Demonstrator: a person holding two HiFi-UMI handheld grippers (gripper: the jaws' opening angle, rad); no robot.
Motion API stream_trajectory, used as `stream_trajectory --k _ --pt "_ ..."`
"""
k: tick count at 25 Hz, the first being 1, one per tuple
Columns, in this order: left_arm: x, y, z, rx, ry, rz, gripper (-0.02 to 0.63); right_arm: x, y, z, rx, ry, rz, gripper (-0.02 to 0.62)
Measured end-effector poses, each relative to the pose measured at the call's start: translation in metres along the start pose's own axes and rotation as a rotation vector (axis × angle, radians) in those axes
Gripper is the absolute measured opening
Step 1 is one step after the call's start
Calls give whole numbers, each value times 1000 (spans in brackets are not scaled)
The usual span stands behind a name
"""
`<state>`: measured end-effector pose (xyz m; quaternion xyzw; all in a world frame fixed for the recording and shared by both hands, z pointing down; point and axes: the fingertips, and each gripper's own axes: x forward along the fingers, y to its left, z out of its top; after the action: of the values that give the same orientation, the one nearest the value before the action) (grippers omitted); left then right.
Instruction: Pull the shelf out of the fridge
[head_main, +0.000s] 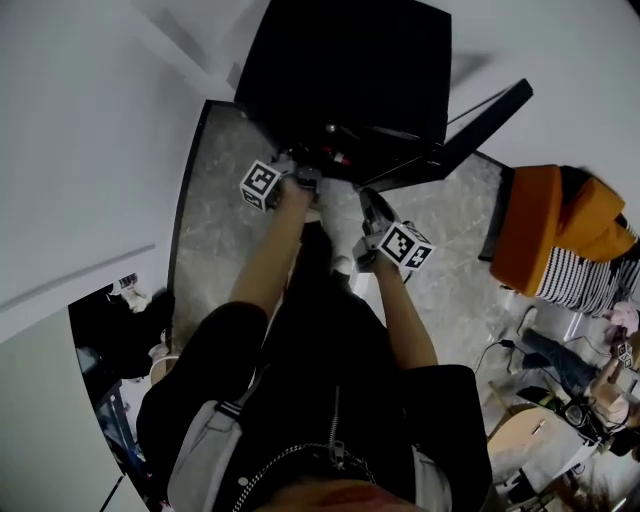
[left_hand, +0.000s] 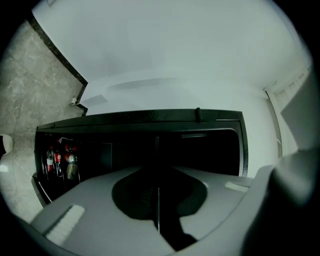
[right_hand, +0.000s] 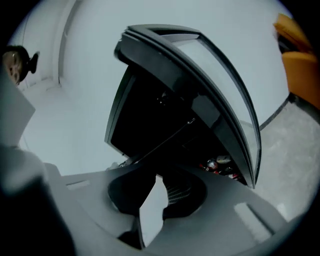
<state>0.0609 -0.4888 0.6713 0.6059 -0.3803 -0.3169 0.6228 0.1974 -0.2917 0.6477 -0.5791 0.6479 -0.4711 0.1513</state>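
On the left, the left gripper (head_main: 312, 180) reaches level into the mouth of the low black fridge (head_main: 350, 70). Its jaws are clenched on the thin edge of the shelf (left_hand: 158, 200). To the right, the right gripper (head_main: 372, 208) tilts down beside the open door (head_main: 470, 125). Its jaws stand slightly apart with the shelf's pale near edge between them, not visibly pressing. The step appears to be securing a two-handed hold. Next, the right jaws likely need to close, then both grippers draw the shelf straight toward the person.
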Motion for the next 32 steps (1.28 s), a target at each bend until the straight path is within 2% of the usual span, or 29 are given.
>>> stream_trajectory --k 4,8,18,23,32 --pt "-5 -1 -2 -2 15 8 32 11 -7 26 96 -91 10 116" --pt "-12 -1 -1 6 27 11 32 21 -16 37 167 -149 5 164" --pt "-25 -1 2 18 84 20 34 35 -34 63 291 -289 23 168" --pt "-25 0 2 17 120 17 35 38 -45 68 370 -355 41 93" --pt "-5 -8 9 -9 241 -51 29 55 -49 77 423 -378 43 102"
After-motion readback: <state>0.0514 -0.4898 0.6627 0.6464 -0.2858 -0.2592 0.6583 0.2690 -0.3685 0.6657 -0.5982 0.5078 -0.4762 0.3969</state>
